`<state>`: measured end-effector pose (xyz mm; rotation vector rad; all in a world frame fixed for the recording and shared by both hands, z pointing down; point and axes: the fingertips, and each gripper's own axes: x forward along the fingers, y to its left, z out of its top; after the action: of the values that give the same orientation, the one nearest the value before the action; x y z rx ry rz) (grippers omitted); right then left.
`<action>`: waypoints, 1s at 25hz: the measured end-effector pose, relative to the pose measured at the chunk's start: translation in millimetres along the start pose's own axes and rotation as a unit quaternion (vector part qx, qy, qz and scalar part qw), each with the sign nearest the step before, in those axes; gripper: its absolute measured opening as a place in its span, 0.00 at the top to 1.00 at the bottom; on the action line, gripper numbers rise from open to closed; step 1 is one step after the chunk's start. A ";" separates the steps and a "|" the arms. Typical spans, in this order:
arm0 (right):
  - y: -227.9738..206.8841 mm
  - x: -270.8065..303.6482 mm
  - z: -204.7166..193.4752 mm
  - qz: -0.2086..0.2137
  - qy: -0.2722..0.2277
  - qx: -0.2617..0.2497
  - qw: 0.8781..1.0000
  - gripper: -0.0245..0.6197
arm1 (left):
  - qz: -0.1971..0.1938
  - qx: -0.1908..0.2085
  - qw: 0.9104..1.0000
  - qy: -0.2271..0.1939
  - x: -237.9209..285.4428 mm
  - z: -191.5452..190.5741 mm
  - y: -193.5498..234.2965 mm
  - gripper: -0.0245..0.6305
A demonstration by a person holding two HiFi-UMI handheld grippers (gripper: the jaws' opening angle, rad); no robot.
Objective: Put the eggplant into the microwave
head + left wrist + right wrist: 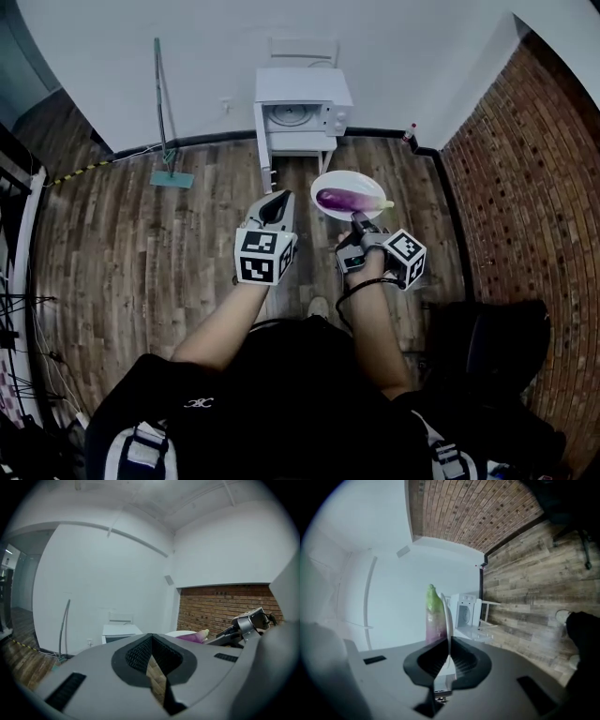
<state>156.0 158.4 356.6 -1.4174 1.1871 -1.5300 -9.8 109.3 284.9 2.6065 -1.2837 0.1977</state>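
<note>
The eggplant [349,200] lies on a white plate [327,181], well short of the microwave [302,105] and slightly to its right in the head view. The right claw [359,220] is clenched on the plate's rim, on the side farthest from the microwave, so the eggplant sits between this claw and the oven. Its long axis runs crosswise to the line toward the microwave, with the green stem end pointing away to the right. The microwave stands on a small white table [305,142], and its cavity looks open, facing the plate. The left claw [275,208] is closed on nothing, level with the plate and opposite the microwave's left edge. The carrying falls to the right hand
</note>
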 end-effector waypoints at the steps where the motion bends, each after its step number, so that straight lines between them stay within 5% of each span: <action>1: 0.9 4.9 10.8 -0.001 0.005 0.000 1.000 0.92 | 0.005 -0.002 1.000 -0.001 10.4 3.3 -4.4 0.96; 12: 7.8 56.0 87.5 -0.004 0.060 -0.019 0.998 0.92 | 0.051 -0.014 0.999 0.006 90.0 10.4 -34.1 0.96; 25: 17.6 136.2 94.6 -0.012 0.100 -0.028 0.995 0.92 | 0.087 -0.037 0.995 0.008 147.4 11.3 17.0 0.96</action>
<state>230.3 11.0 380.5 -1.3430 1.3456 -1.6991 66.4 -16.2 308.9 2.4280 -1.4843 0.1952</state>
